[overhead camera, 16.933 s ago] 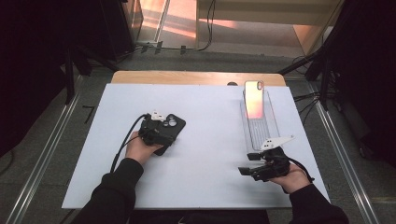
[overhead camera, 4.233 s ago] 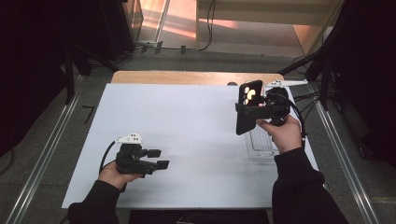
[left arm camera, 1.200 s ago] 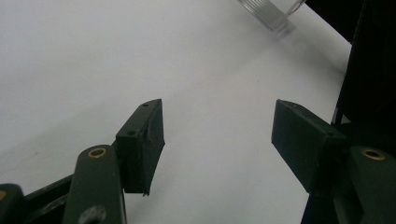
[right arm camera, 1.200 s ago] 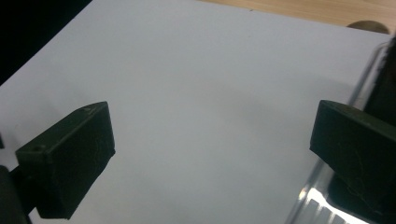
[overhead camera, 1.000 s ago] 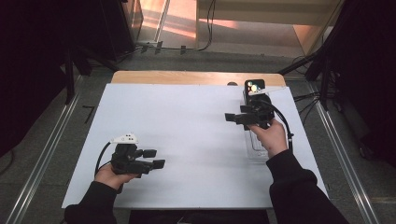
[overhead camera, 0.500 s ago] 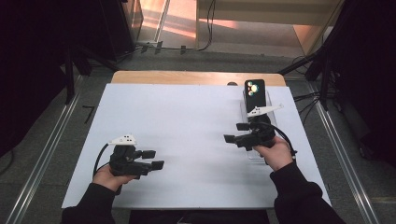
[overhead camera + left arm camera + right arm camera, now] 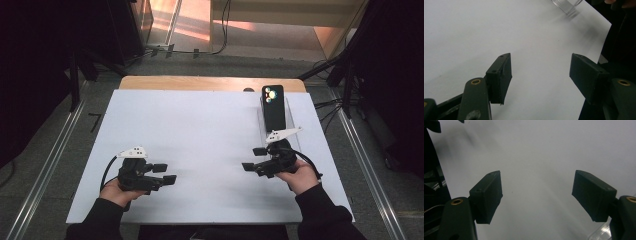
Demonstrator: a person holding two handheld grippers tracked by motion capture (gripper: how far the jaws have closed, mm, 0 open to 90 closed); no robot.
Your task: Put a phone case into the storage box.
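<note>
A dark phone [image 7: 273,107] leans upright on a clear stand [image 7: 294,125] at the back right of the white board [image 7: 200,130], its camera lenses facing me. My right gripper [image 7: 252,159] is in front of the stand, near the board's front right, pointing left. In the right gripper view [image 7: 537,195] its jaws stand apart over bare white board; they have just been closing a little with nothing between them. My left gripper [image 7: 167,173] rests at the front left, pointing right. Its jaws [image 7: 541,75] are open and hold nothing.
The white board lies on a wooden table [image 7: 210,83]. A corner of the clear stand [image 7: 566,5] shows far off in the left gripper view, and another edge of the clear stand [image 7: 599,233] beside the right jaw. Grey floor and metal rails [image 7: 372,170] flank the table.
The right hand has drawn back from beside the phone toward the front of the board and sunk lower. The phone stays on its stand. The left hand has kept still.
</note>
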